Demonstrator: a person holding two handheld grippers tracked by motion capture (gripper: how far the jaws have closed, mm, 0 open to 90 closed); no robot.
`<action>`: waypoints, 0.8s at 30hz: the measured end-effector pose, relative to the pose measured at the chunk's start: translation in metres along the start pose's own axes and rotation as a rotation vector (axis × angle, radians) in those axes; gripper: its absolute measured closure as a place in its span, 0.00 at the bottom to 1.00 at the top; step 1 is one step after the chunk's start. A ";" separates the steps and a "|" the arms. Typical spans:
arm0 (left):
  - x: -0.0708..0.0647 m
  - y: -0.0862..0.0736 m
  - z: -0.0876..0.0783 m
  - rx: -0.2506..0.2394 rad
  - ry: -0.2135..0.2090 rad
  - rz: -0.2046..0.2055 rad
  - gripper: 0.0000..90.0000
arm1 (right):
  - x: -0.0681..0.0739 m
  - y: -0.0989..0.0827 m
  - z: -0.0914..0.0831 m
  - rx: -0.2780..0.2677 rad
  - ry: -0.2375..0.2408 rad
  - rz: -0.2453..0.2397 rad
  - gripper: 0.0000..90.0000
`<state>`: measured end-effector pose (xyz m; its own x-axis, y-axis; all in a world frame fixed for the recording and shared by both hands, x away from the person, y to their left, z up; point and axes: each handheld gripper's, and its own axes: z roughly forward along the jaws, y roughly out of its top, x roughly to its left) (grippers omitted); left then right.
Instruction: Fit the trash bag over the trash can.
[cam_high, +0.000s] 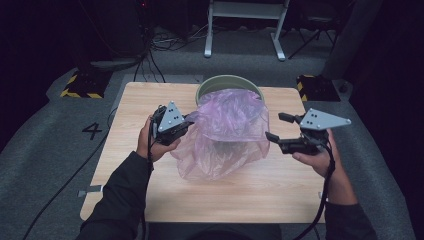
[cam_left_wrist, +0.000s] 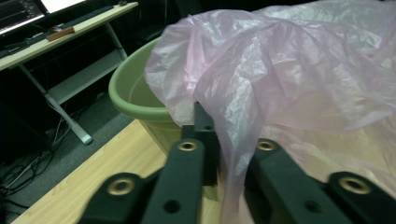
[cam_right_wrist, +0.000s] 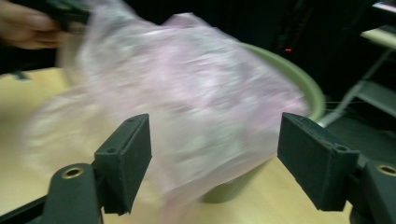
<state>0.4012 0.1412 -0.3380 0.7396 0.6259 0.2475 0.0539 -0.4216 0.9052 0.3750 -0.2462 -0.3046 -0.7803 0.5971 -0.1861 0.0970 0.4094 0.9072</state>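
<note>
The left gripper (cam_high: 186, 121) pinches the edge of the pink plastic bag (cam_high: 225, 132), which drapes over the green bin (cam_high: 229, 83). The right gripper (cam_high: 280, 127) is wide open beside it and should grasp the opposite edge, then spread gently

Black claws (cam_high: 189, 121) with brass screws, grey triangular plates, dark sleeves.

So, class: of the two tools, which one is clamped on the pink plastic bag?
The left tool: its jaws pinch the pink bag at the edge beside the green bin. The right tool stands apart from the bag, jaws wide, nothing between them.
</note>
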 end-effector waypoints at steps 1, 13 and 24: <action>0.001 0.000 0.000 -0.003 -0.002 -0.004 0.95 | 0.005 -0.004 -0.002 -0.003 0.015 0.012 0.31; 0.007 0.003 0.005 -0.017 0.004 -0.030 0.96 | 0.045 -0.019 0.015 0.031 -0.232 -0.213 0.56; 0.026 -0.001 0.007 -0.022 0.026 -0.099 0.61 | -0.003 -0.015 0.033 0.034 -0.297 -0.100 0.97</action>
<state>0.4256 0.1531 -0.3346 0.7139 0.6805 0.1652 0.1106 -0.3425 0.9330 0.3962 -0.2318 -0.3298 -0.5729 0.7259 -0.3805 0.0531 0.4962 0.8666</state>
